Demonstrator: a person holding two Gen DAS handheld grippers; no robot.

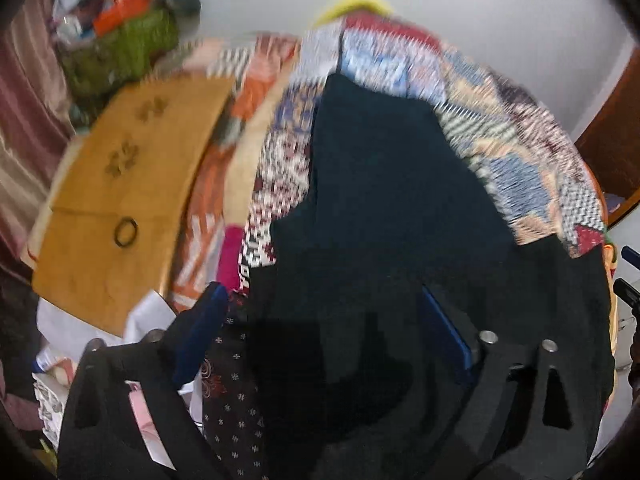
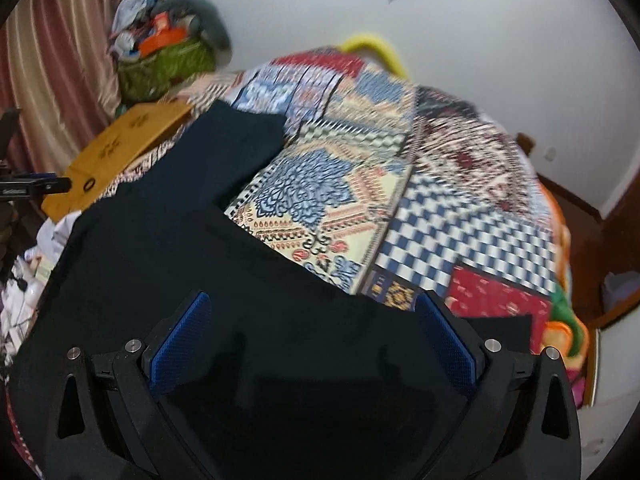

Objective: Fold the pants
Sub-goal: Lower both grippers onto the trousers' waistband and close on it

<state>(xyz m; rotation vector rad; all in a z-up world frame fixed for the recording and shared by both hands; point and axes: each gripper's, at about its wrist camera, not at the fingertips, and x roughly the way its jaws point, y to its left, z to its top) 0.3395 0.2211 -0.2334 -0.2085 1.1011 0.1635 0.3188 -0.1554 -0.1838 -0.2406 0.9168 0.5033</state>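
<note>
Pants of dark navy cloth (image 2: 192,216) lie spread along the left side of a patchwork-quilted bed (image 2: 400,208), legs toward its far edge. Left gripper (image 1: 320,312) and right gripper (image 2: 312,320) hover above them, blue-padded jaws apart, gripping nothing.

No text, label, brand or number can be read in either view; the motion blur smears the printed packets in the green bag (image 2: 168,66).
</note>
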